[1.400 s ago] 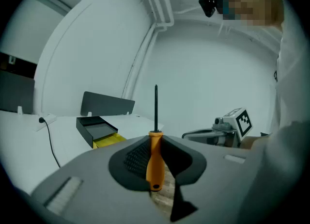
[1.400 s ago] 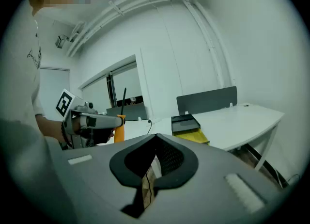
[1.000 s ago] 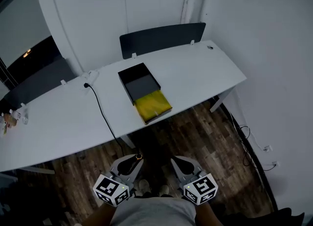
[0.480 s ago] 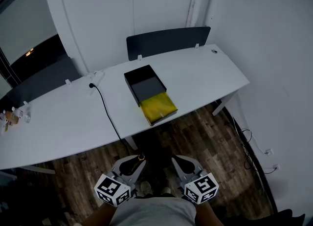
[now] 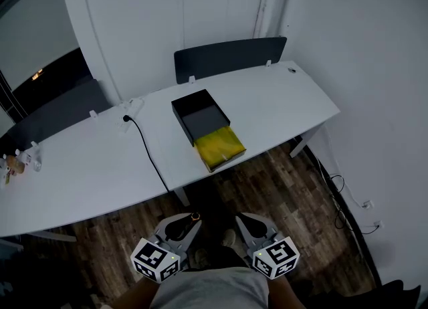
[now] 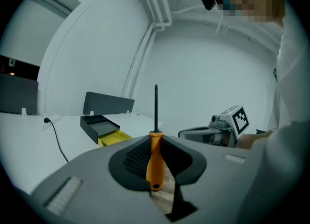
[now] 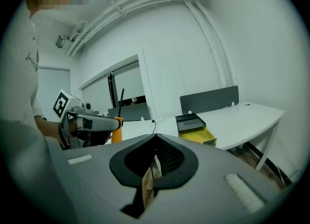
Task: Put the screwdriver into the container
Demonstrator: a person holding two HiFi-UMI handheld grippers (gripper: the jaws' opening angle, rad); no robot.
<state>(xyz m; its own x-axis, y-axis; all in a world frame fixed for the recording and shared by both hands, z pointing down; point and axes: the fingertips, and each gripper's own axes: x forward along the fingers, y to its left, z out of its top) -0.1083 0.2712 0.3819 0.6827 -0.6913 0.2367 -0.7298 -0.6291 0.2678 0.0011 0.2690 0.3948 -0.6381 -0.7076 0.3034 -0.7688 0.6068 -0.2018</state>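
Observation:
My left gripper (image 5: 190,220) is shut on the screwdriver's orange handle (image 6: 155,162), and the black shaft (image 6: 156,105) points straight up between the jaws. The handle's end (image 5: 194,217) shows in the head view. My right gripper (image 5: 242,221) hangs beside the left one, shut with nothing in it (image 7: 155,136). Both are low over the wooden floor, well short of the table. The container (image 5: 196,115) is a black open box with a yellow section (image 5: 219,147) at its near end. It sits at the white table's front edge, also seen in both gripper views (image 6: 99,127) (image 7: 193,125).
A black cable (image 5: 148,156) runs from a socket (image 5: 127,108) across the white table (image 5: 87,167) and down to the floor. A dark grey panel (image 5: 231,57) stands behind the table. Small items (image 5: 20,161) lie at the far left. Loose cables (image 5: 338,194) trail near the right wall.
The view has drifted a little, so the table and container sit slightly lower and to the right. Both grippers hold the same pose with the screwdriver still gripped.

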